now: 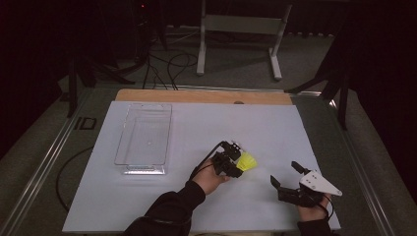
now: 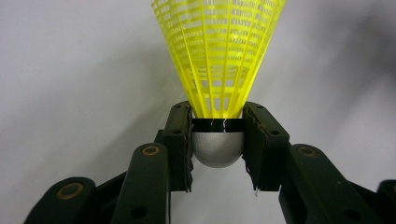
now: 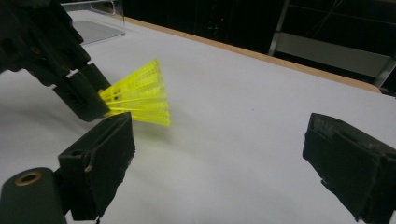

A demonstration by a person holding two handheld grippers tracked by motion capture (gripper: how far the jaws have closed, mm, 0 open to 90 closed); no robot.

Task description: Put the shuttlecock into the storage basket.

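Observation:
A yellow plastic shuttlecock (image 1: 247,162) with a silvery round cork is held in my left gripper (image 1: 235,158) near the middle of the white sheet. In the left gripper view both pads (image 2: 181,140) press on the cork of the shuttlecock (image 2: 218,60), whose skirt fans away from me. My right gripper (image 1: 284,175) rests open at the right front of the sheet, nothing between its jaws. In the right gripper view the shuttlecock (image 3: 140,93) hangs just above the sheet beyond my left jaw, with the left gripper (image 3: 105,105) clamped on its base.
A clear plastic tray (image 1: 143,138) lies on the left part of the white sheet (image 1: 196,128); its corner (image 3: 95,21) shows in the right gripper view. A wooden table edge (image 1: 204,96) runs along the far side. Cables and a metal stand (image 1: 241,34) are on the floor beyond.

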